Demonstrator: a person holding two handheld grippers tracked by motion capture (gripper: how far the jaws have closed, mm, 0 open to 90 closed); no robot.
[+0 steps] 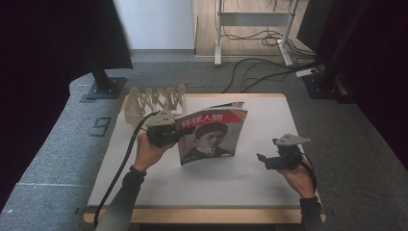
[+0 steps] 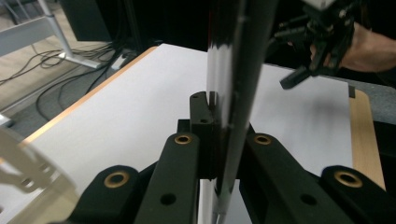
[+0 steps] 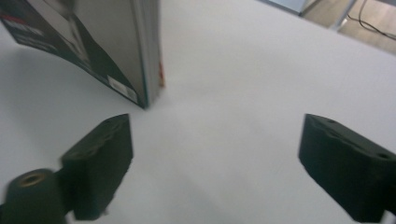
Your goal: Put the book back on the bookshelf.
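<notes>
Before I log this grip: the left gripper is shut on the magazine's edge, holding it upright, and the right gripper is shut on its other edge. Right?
Not quite. The right gripper is open and apart from the magazine, as the right gripper view shows. The left gripper is shut on its edge, holding it upright.

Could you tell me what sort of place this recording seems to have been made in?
Probably a lab or workshop set up for recording. A white-topped table stands on grey carpet, loose cables trail across the floor behind it, and black stands on floor plates flank the table.
</notes>
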